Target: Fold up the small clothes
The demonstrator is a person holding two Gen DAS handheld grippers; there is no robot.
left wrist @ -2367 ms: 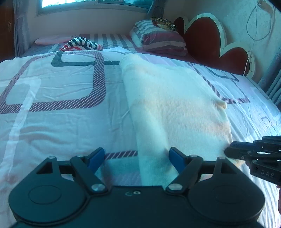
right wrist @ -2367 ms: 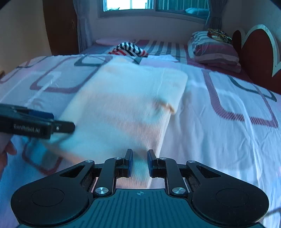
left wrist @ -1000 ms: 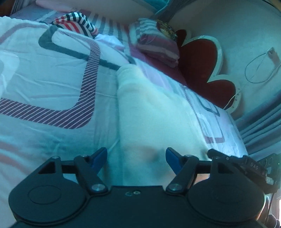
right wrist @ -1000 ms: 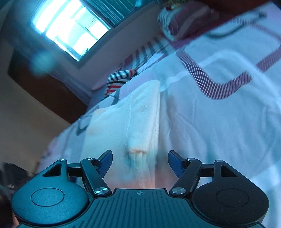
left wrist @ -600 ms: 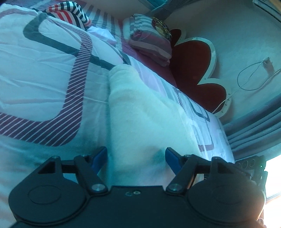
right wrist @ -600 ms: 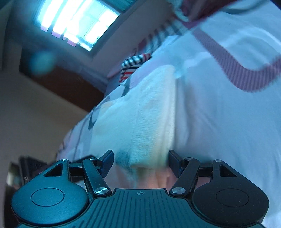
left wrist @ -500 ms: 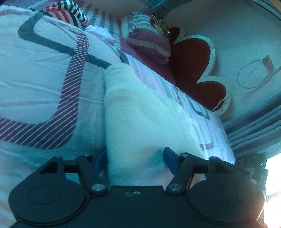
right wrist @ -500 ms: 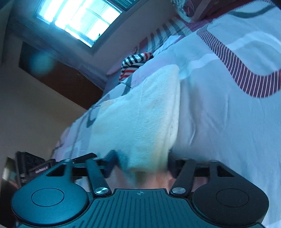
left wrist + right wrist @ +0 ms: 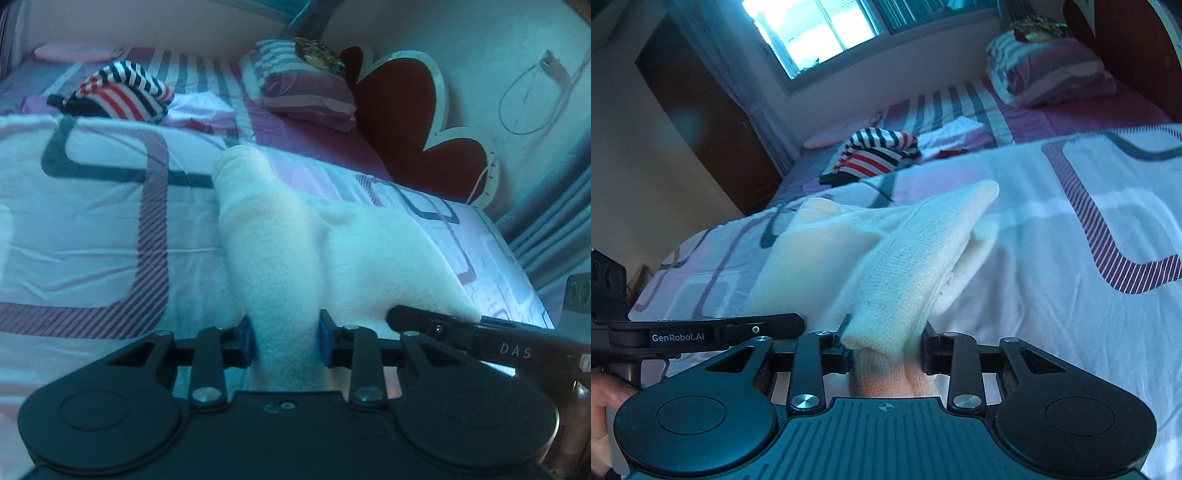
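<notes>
The cream knit garment lies on the bed, its near edge bunched up — left tongs and right tongs closing, each pinching a corner. Soft, light and floppy, it will likely sag between them; the corners seem the best hold.

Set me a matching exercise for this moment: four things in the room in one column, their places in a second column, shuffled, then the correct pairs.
Things
1. cream garment
2. striped garment
3. pillow
4. window

Places
A. beside the red headboard
B. on the far wall, above the bed
C. near end bunched between the fingers of the left gripper and right gripper, jaws closing
D. crumpled at the far side of the bed

Pairs: 1-C, 2-D, 3-A, 4-B
</notes>
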